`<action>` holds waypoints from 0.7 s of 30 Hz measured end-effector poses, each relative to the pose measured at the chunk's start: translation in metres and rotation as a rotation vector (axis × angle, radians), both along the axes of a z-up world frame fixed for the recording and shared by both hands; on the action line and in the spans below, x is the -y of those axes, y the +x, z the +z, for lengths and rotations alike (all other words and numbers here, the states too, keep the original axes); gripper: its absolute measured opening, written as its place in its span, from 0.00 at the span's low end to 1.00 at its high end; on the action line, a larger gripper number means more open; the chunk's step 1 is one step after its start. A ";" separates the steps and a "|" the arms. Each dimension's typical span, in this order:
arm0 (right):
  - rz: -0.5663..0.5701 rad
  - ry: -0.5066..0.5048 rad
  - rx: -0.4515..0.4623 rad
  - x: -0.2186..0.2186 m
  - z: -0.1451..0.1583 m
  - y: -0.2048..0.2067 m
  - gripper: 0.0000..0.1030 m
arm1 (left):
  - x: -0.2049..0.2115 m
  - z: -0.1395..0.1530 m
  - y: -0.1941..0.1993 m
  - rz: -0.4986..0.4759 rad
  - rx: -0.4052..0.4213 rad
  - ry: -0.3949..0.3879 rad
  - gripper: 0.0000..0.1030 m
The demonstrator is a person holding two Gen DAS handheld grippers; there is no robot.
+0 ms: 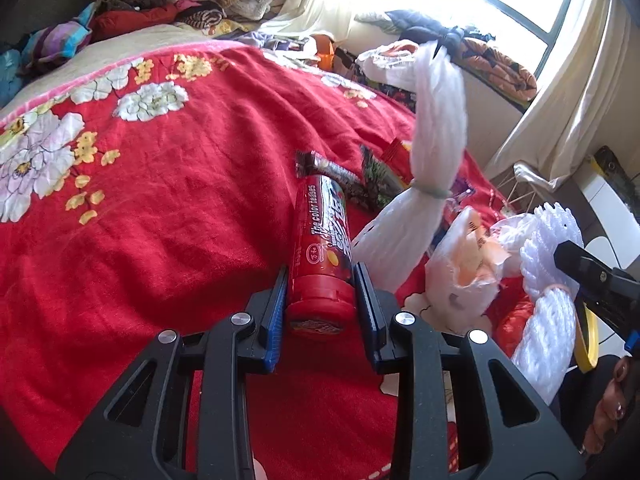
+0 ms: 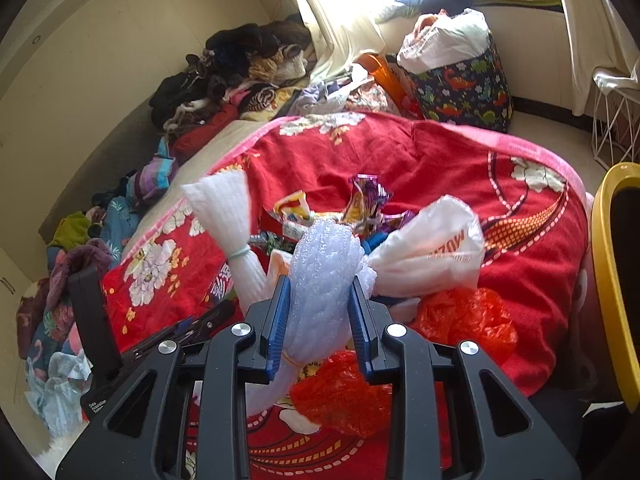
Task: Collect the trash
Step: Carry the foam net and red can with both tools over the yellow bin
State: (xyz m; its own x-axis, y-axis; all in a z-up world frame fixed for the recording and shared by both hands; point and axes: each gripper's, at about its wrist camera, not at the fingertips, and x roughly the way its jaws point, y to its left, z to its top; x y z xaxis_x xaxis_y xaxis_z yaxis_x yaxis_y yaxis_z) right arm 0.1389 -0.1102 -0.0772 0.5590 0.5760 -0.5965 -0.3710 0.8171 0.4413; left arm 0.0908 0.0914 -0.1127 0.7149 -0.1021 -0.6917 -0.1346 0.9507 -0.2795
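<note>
My left gripper (image 1: 320, 280) is shut on a red cylindrical snack tube (image 1: 322, 252) that lies on the red floral blanket (image 1: 160, 200). My right gripper (image 2: 320, 296) is shut on white foam net wrap (image 2: 324, 280); the same wrap shows in the left wrist view (image 1: 552, 248) beside the right gripper's black finger. Another tied bundle of white foam net (image 1: 436, 136) stands just right of the tube and shows in the right wrist view (image 2: 228, 216). A white plastic bag (image 2: 432, 252), red plastic bags (image 2: 464, 316) and snack wrappers (image 2: 364, 200) lie around on the blanket.
Piles of clothes (image 2: 240, 68) lie along the wall behind the bed. A dinosaur-print bag (image 2: 464, 84) stands by the window. A yellow-rimmed bin (image 2: 608, 264) is at the right edge. A white wire basket (image 2: 616, 120) stands on the floor.
</note>
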 end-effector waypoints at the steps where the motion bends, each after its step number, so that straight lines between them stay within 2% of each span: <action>1: -0.001 0.017 0.009 0.003 0.003 0.000 0.27 | 0.000 0.003 -0.003 0.000 0.012 0.000 0.24; 10: -0.047 0.006 0.106 0.025 0.026 -0.001 0.27 | 0.005 0.046 -0.025 0.000 0.133 0.007 0.24; 15: -0.074 -0.007 0.136 0.037 0.033 -0.002 0.27 | 0.015 0.070 -0.029 -0.032 0.188 0.009 0.24; 21: -0.110 -0.004 0.165 0.057 0.041 -0.005 0.27 | 0.034 0.084 -0.028 -0.087 0.218 0.006 0.24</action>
State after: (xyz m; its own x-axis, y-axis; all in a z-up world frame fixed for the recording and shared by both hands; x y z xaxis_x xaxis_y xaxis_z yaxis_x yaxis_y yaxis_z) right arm 0.1341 -0.1670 -0.0360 0.7088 0.5042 -0.4933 -0.3467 0.8581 0.3789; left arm 0.0624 0.0572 -0.0291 0.8364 -0.1662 -0.5223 0.0108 0.9577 -0.2875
